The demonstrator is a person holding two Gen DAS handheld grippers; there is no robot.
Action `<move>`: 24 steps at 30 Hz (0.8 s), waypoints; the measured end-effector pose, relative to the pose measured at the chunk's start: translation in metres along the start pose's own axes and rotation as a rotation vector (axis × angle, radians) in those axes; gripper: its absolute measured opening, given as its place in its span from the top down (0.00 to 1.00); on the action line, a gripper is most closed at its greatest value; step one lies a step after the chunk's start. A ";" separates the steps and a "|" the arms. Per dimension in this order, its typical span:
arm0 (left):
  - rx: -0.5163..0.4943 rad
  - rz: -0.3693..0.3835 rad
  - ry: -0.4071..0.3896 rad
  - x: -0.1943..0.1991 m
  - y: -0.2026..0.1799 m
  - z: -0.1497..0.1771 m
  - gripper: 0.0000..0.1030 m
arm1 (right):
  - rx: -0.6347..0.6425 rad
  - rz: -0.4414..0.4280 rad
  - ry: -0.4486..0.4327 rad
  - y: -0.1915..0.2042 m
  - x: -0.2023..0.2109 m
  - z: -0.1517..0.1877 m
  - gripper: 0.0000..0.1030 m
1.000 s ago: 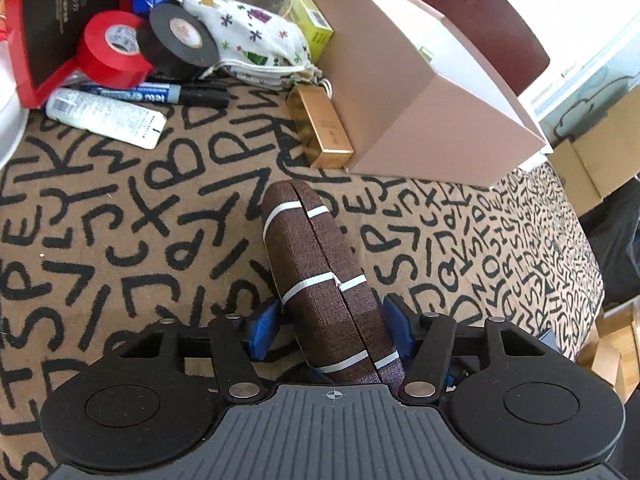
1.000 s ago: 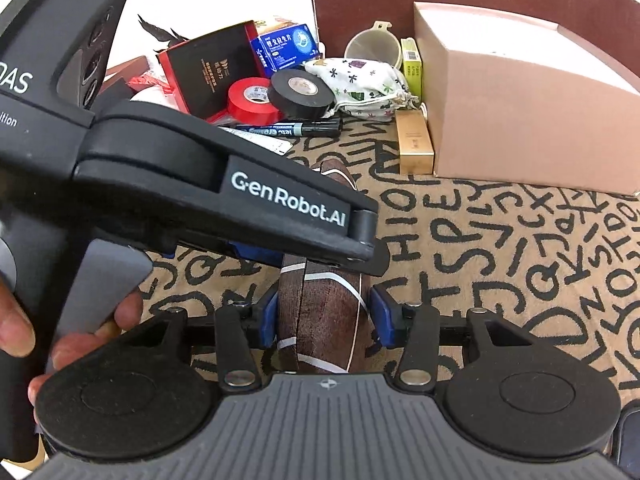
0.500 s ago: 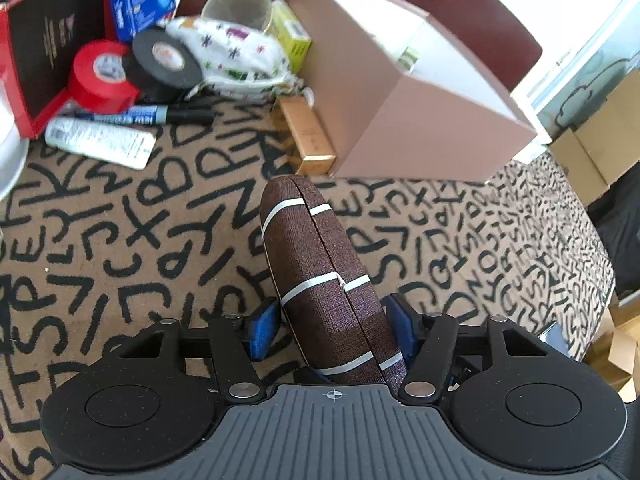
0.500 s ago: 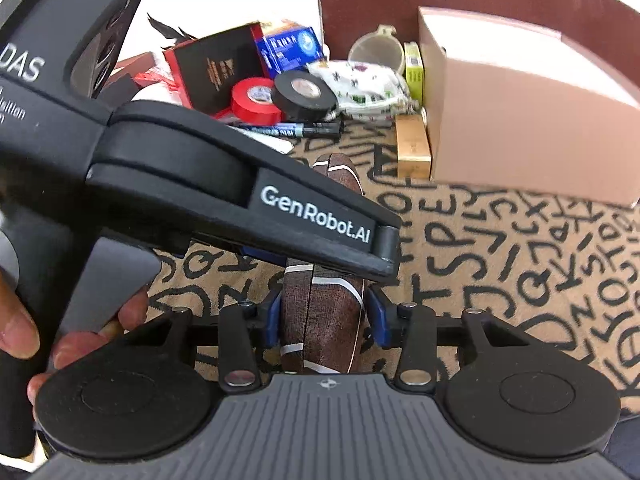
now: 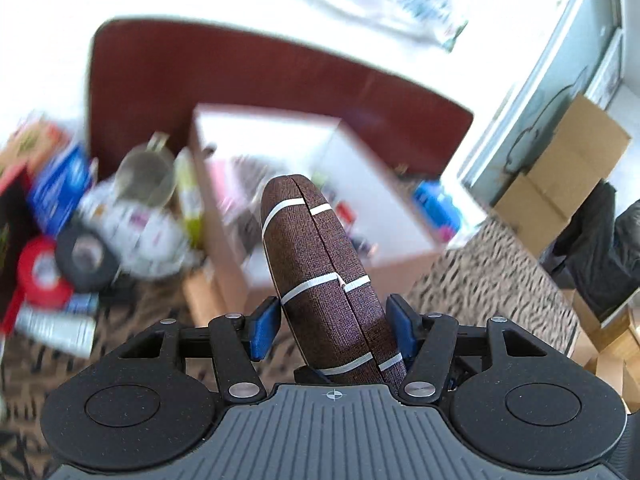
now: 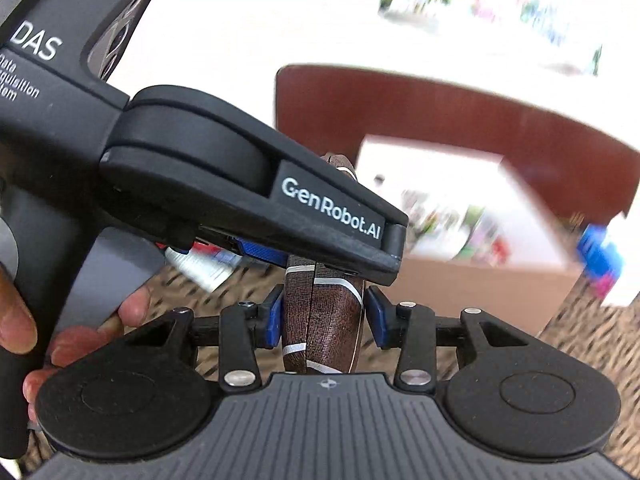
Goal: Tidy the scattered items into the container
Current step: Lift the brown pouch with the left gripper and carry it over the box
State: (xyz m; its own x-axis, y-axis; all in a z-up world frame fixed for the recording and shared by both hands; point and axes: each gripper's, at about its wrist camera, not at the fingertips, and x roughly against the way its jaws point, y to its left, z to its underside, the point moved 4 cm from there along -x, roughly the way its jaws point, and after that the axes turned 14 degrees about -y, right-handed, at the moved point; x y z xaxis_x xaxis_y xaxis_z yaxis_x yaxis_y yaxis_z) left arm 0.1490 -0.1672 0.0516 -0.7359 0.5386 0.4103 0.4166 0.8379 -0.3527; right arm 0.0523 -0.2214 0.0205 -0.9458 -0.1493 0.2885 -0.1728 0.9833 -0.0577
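Note:
Both grippers hold one brown oval case with white stripes (image 5: 320, 276), lifted off the table and tilted toward the open cardboard box (image 5: 320, 184). My left gripper (image 5: 328, 324) is shut on the case, its blue pads on both sides. My right gripper (image 6: 324, 318) is shut on the same case (image 6: 320, 320) from its other end. The left gripper's body (image 6: 240, 184) crosses the right wrist view above the case. The box (image 6: 472, 216) has several blurred items inside.
Scattered items lie left of the box: red tape (image 5: 40, 276), black tape (image 5: 86, 258), a patterned cloth pouch (image 5: 148, 236), a clear cup (image 5: 146, 178), a blue box (image 5: 60, 188), a white tube (image 5: 56, 324). A dark red chair back (image 5: 240, 80) stands behind. Cardboard cartons (image 5: 560, 184) stand at right.
Both grippers have lifted the case higher and swung up toward the box, whose open inside now shows. The views are motion-blurred.

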 end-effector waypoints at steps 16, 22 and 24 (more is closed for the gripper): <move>0.114 0.134 0.064 -0.186 -0.025 -0.065 0.42 | 0.072 0.135 0.051 -0.133 -0.104 -0.051 0.55; 0.164 0.151 0.149 -0.255 -0.008 -0.046 0.42 | 0.065 0.157 0.157 -0.170 -0.155 -0.026 0.55; 0.187 0.142 0.177 -0.273 0.001 -0.041 0.42 | 0.058 0.156 0.187 -0.178 -0.171 -0.017 0.55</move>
State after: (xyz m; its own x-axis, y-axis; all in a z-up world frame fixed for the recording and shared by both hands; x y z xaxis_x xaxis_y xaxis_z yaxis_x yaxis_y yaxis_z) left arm 0.3724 -0.3102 -0.0259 -0.5659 0.6705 0.4798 0.3911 0.7306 -0.5597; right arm 0.2497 -0.3692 -0.0022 -0.8956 0.0312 0.4437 -0.0491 0.9845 -0.1683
